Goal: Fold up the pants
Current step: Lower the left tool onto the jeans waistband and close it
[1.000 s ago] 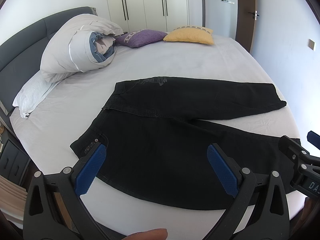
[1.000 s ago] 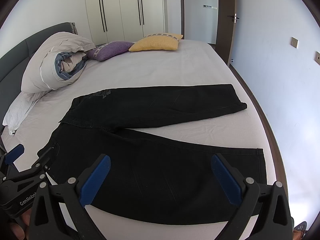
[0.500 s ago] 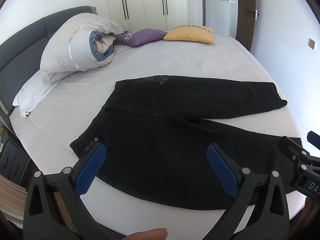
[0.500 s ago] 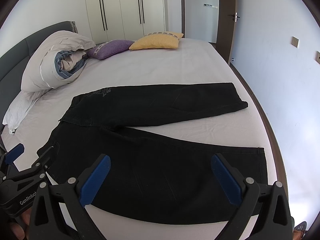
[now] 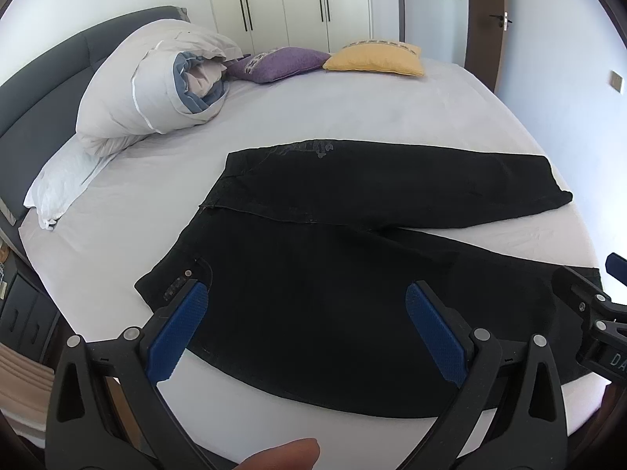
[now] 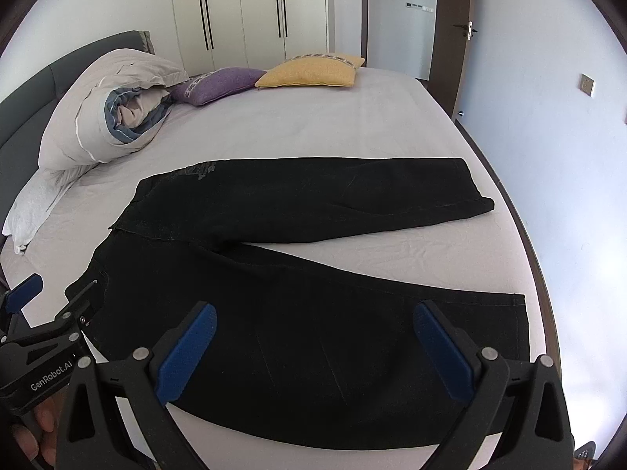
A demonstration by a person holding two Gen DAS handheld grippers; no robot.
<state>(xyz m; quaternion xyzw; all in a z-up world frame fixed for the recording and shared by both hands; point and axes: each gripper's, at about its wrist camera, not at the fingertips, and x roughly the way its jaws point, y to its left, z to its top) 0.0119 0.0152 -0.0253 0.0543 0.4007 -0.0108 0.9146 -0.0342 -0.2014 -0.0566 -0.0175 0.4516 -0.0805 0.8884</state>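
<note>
We see the bed (image 5: 352, 117) first. The black pants (image 5: 352, 254) lie flat on its near part, waist to the left, the two legs spread apart to the right. At the headboard side lie a rolled duvet (image 5: 156, 90), a purple cushion (image 5: 282, 63) and a yellow cushion (image 5: 376, 60). Our left gripper (image 5: 305, 329) and right gripper (image 6: 317, 348) hover over the near leg, jaws wide, holding nothing.

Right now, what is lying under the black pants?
The black pants lie spread flat on the bed's light sheet, which shows all around them. Whether anything sits between pants and sheet cannot be seen; the cloth covers it.
</note>
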